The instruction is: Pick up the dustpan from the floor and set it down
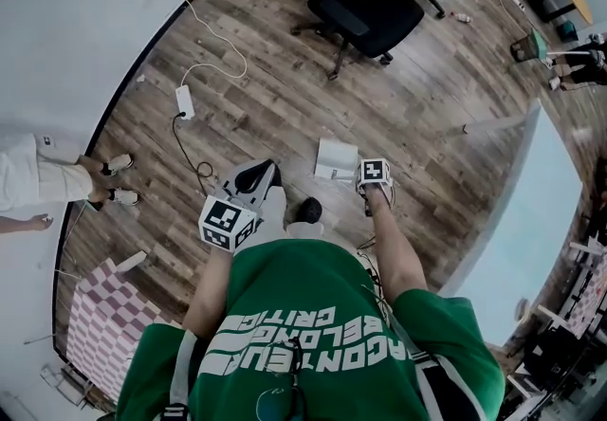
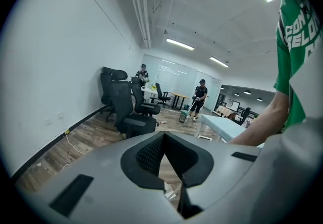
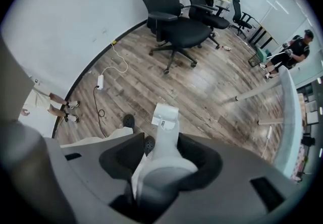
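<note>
The white dustpan (image 1: 335, 159) lies flat on the wood floor just ahead of my feet. In the right gripper view its pan (image 3: 165, 115) rests on the boards, and its pale handle (image 3: 164, 155) stands up into the gripper. My right gripper (image 1: 370, 190) points straight down over it. Its jaws (image 3: 160, 143) are spread wide around the handle, with a dark gap on the left side, so they are open. My left gripper (image 1: 254, 180) hovers to the left of the pan. It points out into the room (image 2: 164, 142) and looks shut with nothing in it.
Black office chairs (image 1: 365, 7) stand farther ahead. A white power strip with its cable (image 1: 184, 101) lies by the curved wall. Another person's feet (image 1: 114, 180) are at the left. A checkered mat (image 1: 100, 324) lies at lower left, and a pale table (image 1: 517, 220) runs along the right.
</note>
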{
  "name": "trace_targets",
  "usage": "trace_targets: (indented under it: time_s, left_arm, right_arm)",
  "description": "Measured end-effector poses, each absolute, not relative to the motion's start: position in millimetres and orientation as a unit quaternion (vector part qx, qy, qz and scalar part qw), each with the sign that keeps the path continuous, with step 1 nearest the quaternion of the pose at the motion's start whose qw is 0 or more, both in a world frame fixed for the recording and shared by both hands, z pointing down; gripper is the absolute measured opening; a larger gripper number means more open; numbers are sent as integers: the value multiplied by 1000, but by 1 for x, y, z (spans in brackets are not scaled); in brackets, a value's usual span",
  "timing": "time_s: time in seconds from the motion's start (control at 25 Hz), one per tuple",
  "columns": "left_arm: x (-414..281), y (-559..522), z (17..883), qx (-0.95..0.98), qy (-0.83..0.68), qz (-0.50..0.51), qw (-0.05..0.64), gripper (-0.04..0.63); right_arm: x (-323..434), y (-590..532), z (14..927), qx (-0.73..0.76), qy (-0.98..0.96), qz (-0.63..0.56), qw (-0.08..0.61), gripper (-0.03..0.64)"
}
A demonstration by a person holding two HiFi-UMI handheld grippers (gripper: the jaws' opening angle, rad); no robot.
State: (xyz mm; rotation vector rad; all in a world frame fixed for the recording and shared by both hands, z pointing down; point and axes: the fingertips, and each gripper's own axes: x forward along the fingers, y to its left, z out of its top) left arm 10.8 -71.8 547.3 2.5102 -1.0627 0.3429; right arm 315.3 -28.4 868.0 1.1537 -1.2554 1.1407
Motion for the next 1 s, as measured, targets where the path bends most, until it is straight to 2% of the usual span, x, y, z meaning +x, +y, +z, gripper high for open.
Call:
trace_targets:
  time_s: [0.28, 0.48, 1.0]
  left_arm:
    - [5, -72, 544, 894, -388, 118, 191, -6]
    - [1, -71, 539, 893, -394, 116, 185, -8]
    - [-11, -64, 540, 884, -415, 112, 185, -6]
  right_arm:
    - [313, -24, 878, 485, -512, 480, 521, 172]
    - [325, -11, 872, 504, -495, 461, 538, 121]
    - [320, 6, 835, 471, -581, 368, 553, 120]
